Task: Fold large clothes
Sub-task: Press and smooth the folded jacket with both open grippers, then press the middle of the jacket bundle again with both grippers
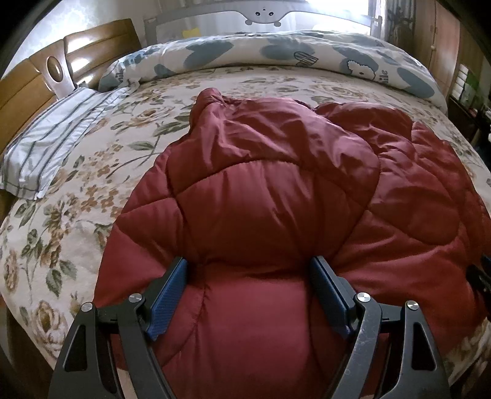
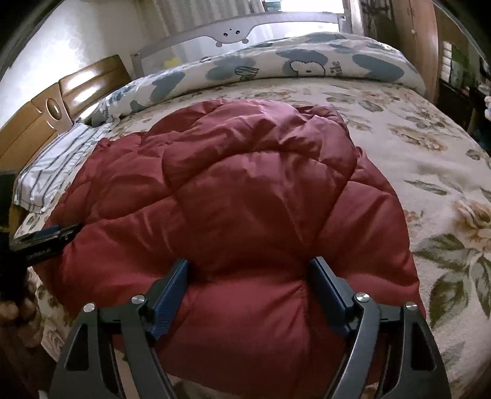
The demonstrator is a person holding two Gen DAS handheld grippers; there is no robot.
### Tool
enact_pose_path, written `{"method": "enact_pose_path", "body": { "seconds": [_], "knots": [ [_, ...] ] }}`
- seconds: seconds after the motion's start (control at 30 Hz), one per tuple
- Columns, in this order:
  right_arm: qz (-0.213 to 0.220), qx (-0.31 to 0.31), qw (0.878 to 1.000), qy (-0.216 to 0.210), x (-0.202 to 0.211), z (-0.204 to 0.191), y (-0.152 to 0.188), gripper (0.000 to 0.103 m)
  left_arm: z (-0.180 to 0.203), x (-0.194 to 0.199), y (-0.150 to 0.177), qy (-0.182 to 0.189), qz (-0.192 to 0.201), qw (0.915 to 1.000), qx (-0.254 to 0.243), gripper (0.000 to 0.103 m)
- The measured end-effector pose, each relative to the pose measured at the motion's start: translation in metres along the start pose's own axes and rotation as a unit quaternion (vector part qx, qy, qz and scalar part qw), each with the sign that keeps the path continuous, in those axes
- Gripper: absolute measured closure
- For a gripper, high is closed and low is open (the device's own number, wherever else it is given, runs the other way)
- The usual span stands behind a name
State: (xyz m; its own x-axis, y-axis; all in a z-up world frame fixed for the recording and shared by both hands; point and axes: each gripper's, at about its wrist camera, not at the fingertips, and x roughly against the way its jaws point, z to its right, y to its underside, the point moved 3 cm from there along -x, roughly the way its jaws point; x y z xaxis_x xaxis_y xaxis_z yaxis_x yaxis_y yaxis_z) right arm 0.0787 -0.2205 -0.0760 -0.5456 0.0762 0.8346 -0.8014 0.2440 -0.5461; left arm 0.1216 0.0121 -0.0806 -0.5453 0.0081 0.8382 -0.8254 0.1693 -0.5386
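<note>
A dark red quilted padded coat (image 1: 276,196) lies bunched on the flowered bedspread (image 1: 101,172); it also fills the right wrist view (image 2: 245,196). My left gripper (image 1: 251,270) is open, its blue pads either side of the coat's near edge, with padding bulging between them. My right gripper (image 2: 250,270) is open the same way over the coat's near edge further right. The left gripper shows at the left edge of the right wrist view (image 2: 46,234). The right gripper's tip shows at the right edge of the left wrist view (image 1: 481,273).
A striped pillow (image 1: 52,135) lies at the left by the wooden headboard (image 1: 27,83). A rolled blue-and-white duvet (image 1: 276,52) runs along the far side under a grey bed rail (image 1: 264,13). A wardrobe and shelves stand at the far right.
</note>
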Motion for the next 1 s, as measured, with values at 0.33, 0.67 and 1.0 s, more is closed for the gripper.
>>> {"method": "enact_pose_path", "body": {
  "seconds": [0.33,0.67,1.0],
  "knots": [
    [0.005,-0.004,1.000,-0.002,0.000,0.002,0.005,0.023,-0.007,0.042,0.016,0.016,0.012,0.9996,0.020,0.023],
    [0.031,-0.010,0.999,-0.013,0.030,-0.003,-0.009,0.022,-0.007,0.040,0.018,0.011,0.002,0.9999,0.010,0.021],
    [-0.012,0.012,1.000,-0.011,-0.017,-0.010,-0.044,0.021,-0.008,0.025,-0.004,-0.006,0.004,1.0000,0.003,0.018]
  ]
}}
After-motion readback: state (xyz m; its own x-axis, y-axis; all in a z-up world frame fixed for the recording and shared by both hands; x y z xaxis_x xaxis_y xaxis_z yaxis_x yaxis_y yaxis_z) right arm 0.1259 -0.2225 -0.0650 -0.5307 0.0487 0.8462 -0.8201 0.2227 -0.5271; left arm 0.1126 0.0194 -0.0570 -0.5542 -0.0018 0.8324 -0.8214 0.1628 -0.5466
